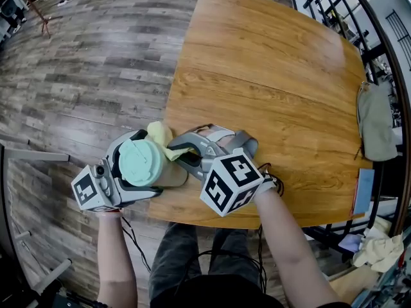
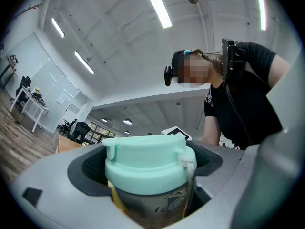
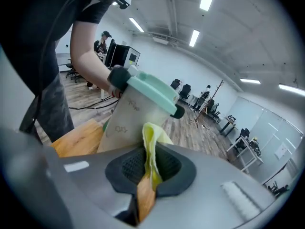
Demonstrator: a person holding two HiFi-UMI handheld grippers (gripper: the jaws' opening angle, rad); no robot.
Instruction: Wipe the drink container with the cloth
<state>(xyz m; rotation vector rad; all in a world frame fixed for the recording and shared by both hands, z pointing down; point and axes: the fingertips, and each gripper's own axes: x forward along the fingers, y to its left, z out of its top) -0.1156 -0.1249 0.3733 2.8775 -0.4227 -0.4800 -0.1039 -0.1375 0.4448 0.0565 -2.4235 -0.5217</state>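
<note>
The drink container (image 1: 142, 163) is a translucent cup with a mint-green lid (image 2: 145, 163), held off the table's front left corner. My left gripper (image 1: 131, 172) is shut around its body, the jaws spread wide by the cup (image 2: 152, 204). My right gripper (image 1: 183, 151) is shut on a yellow cloth (image 1: 162, 138), whose fold (image 3: 151, 149) sticks up between the pads. In the right gripper view the cloth lies against the container's side (image 3: 131, 116), just below the lid (image 3: 152, 92).
The wooden table (image 1: 270, 88) stretches ahead and to the right. A grey bag (image 1: 376, 122) hangs at its right edge, with papers and cloth below it. Wood-plank floor (image 1: 83, 63) lies to the left. My arms and legs fill the bottom of the head view.
</note>
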